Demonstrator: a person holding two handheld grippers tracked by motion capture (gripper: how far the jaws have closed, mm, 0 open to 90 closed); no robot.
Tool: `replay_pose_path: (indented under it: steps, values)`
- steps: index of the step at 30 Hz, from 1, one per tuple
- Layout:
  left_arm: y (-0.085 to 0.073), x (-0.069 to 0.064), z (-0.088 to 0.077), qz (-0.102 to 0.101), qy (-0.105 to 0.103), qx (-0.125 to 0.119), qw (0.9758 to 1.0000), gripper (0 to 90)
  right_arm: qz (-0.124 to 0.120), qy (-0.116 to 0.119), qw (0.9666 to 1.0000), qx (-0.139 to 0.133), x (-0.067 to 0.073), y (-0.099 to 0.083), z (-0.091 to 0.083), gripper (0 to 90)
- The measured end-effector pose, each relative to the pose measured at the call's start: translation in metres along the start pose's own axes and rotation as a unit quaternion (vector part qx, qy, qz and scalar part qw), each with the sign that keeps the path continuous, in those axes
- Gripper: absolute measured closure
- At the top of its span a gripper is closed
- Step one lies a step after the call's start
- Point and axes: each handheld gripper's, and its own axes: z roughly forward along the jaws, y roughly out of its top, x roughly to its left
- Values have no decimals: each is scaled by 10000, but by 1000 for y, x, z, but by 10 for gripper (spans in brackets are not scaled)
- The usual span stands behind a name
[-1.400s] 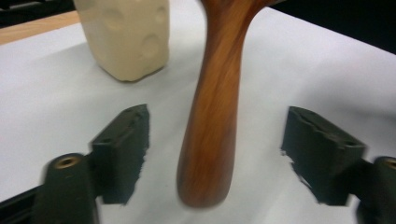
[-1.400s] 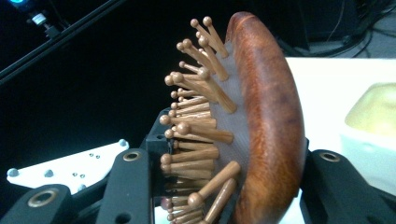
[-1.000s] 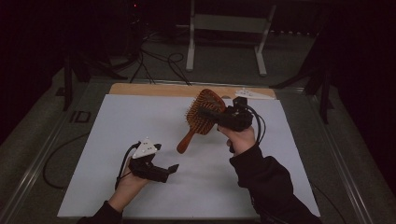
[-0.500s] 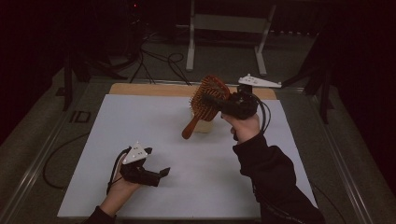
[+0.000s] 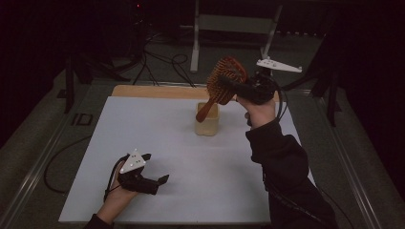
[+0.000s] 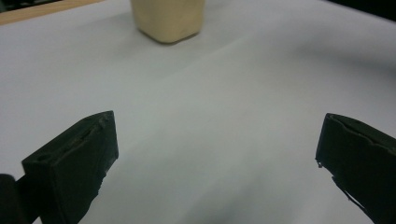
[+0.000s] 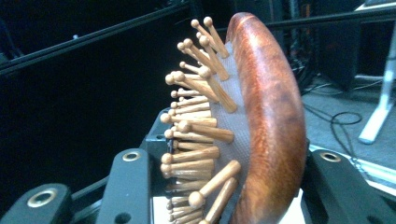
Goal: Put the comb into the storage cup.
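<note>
Wooden hairbrush is clamped by its head between the jaws of the right gripper, its handle slanting down from the claw, apparently just above a cream cup. Left gripper is held low over the white table, jaws spread wide and empty, the cup well ahead of it.

the reddish-brown wooden paddle hairbrush with pale wooden ball-tipped pins set in a grey cushion is up in the air above the far part of the table, gripped by its oval head. it hangs tilted, head up and to the right, tapered handle slanting down-left. the handle's tip is at the mouth of the small cream-coloured square plastic cup, which stands upright on the white sheet.
</note>
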Motion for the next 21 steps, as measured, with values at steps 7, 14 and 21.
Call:
replay_pose_path:
  steps: [7, 14, 21]
  values:
    - [-12, 10, -12, -44, 24, -66, 10000, 0, -134, -306, 9994, 21, -9, 6, 8, 528]
    - [-26, 19, -28, -140, 207, -137, 9996, 0, -167, -513, 9985, 134, -18, 5, 23, 527]
    - [-36, 23, -39, -188, 286, -213, 9992, 0, -238, -694, 9969, 271, -25, -2, 42, 526]
